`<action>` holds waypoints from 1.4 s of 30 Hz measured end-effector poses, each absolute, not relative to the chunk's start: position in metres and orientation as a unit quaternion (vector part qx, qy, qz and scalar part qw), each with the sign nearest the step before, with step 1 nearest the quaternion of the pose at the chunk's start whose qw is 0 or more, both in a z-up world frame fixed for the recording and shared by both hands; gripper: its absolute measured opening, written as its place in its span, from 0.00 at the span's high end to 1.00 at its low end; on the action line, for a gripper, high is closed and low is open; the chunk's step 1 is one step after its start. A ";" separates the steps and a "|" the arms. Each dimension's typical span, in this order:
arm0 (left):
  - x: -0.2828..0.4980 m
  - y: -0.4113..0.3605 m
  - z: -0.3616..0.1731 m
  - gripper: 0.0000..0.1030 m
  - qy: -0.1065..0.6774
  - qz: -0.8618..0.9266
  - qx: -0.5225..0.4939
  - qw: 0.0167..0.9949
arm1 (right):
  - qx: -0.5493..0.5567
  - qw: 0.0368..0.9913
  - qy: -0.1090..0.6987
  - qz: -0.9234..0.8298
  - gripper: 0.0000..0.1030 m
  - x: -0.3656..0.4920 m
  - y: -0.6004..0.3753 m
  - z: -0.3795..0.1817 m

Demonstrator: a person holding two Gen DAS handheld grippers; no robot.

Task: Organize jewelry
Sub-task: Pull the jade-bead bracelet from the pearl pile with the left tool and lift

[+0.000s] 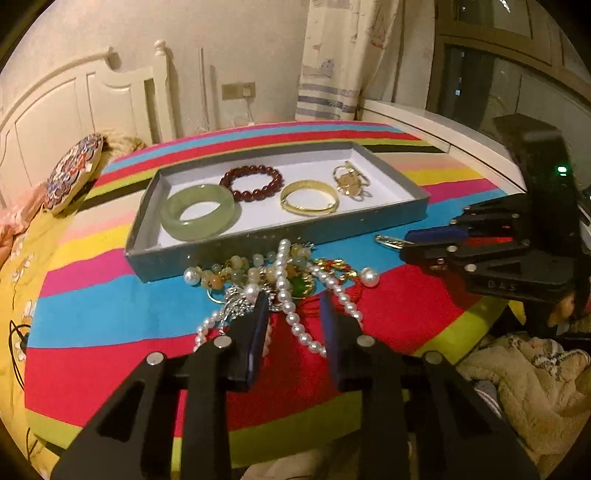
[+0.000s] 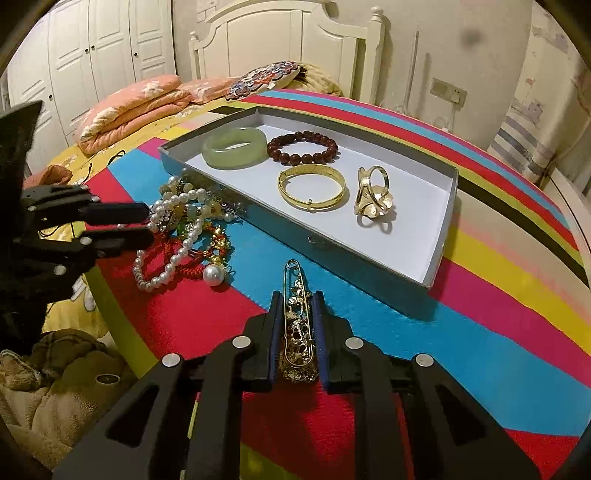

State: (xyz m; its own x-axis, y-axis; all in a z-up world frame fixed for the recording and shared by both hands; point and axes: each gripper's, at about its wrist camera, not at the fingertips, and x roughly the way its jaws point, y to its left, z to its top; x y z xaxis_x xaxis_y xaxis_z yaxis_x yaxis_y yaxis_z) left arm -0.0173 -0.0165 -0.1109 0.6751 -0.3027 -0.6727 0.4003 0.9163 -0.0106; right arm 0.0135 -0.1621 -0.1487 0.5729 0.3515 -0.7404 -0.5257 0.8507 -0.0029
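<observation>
Right gripper (image 2: 298, 301) clamping gold brooch (image 2: 298, 325), left gripper (image 1: 294, 301) agape over pearls (image 1: 295, 317), striped cloth (image 2: 480, 350), bedrm w/ white headboard (image 2: 280, 33)

Ahead of the left gripper (image 1: 294, 301), the jewelry heap (image 1: 280, 275) and tray wall (image 1: 236, 245) block passage; bare cloth (image 1: 110, 314) lies left.

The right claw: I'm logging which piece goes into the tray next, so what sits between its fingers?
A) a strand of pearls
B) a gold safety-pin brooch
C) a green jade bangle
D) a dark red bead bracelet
B. In the right wrist view the gold safety-pin brooch lies lengthwise between the fingers of the right claw, while the jade bangle and red bead bracelet already rest in the tray.
</observation>
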 end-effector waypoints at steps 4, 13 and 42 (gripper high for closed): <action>-0.012 -0.014 -0.117 0.73 0.372 -0.191 0.061 0.906 | -0.112 0.880 0.389 0.249 0.84 0.013 -0.163 -0.149; -0.010 0.022 -0.107 0.72 0.355 -0.168 0.026 0.919 | -0.112 0.880 0.388 0.249 0.84 0.013 -0.163 -0.149; 0.032 -0.007 -0.119 0.40 0.376 -0.242 0.037 0.894 | -0.105 0.882 0.388 0.247 0.83 0.014 -0.165 -0.148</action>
